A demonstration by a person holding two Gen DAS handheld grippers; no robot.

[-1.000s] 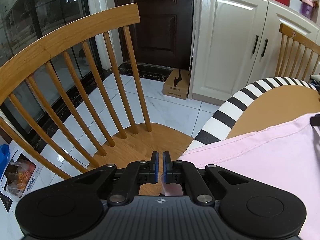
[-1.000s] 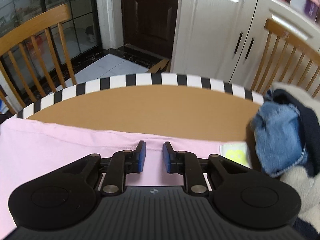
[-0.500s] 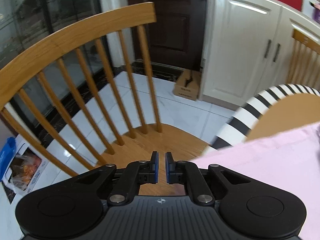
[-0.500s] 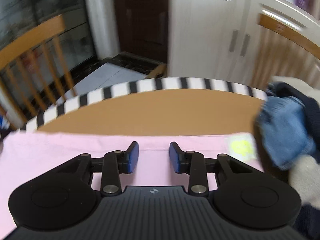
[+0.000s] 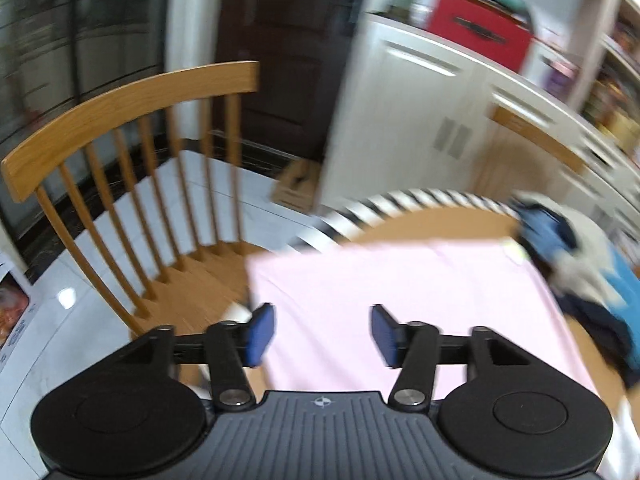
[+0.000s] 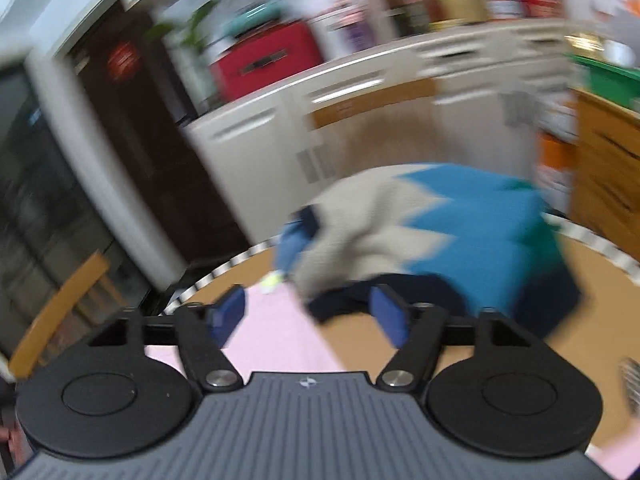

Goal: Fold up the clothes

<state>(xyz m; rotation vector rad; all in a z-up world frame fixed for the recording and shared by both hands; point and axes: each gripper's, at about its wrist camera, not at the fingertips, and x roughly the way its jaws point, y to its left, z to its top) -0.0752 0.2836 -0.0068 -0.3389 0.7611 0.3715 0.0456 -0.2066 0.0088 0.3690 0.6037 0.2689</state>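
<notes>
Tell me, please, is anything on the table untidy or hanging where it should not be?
Mostly tidy. The pink garment lies flat, but its left corner seems to pass the striped table edge toward the wooden chair. A rumpled clothes pile sits unfolded beside it. Nothing looks spilled or damaged, though both views are blurred.

Both the left tool (image 5: 322, 334) and right tool (image 6: 308, 318) are opening, jaws empty.

Soft pink cloth (image 5: 400, 288) on matt table (image 5: 432, 224), wooden chair (image 5: 132, 112)
</notes>
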